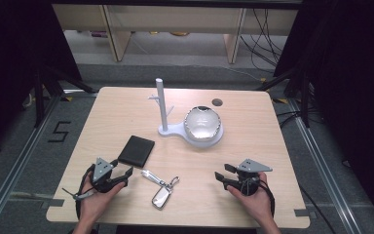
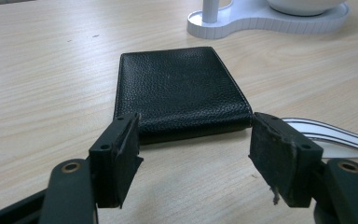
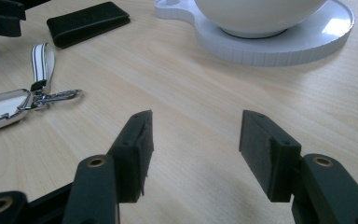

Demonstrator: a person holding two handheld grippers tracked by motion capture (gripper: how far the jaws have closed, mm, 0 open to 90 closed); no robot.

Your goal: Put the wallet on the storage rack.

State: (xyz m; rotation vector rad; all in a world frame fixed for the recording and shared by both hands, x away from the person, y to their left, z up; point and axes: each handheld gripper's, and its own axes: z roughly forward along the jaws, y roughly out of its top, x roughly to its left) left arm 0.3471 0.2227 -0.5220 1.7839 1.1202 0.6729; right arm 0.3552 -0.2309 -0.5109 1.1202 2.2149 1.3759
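A black leather wallet (image 1: 136, 150) (image 2: 182, 91) (image 3: 87, 22) lies flat left of the table's middle. My left gripper (image 1: 125, 174) (image 2: 193, 151) is open just short of the wallet's near edge, empty. A silver key fob with a striped strap and clasp (image 1: 161, 188) (image 3: 25, 98) lies between the two hands; the strap's end (image 2: 328, 133) shows by my left gripper's right jaw. My right gripper (image 1: 222, 172) (image 3: 195, 144) is open over bare wood at the front right, empty.
A white stand (image 1: 191, 131) (image 2: 261, 21) (image 3: 270, 44) with an upright peg post (image 1: 161, 105) holds a glossy white bowl (image 1: 202, 123) behind the middle. A small dark round spot (image 1: 217, 102) sits near the far edge. The table's front edge lies just under both hands.
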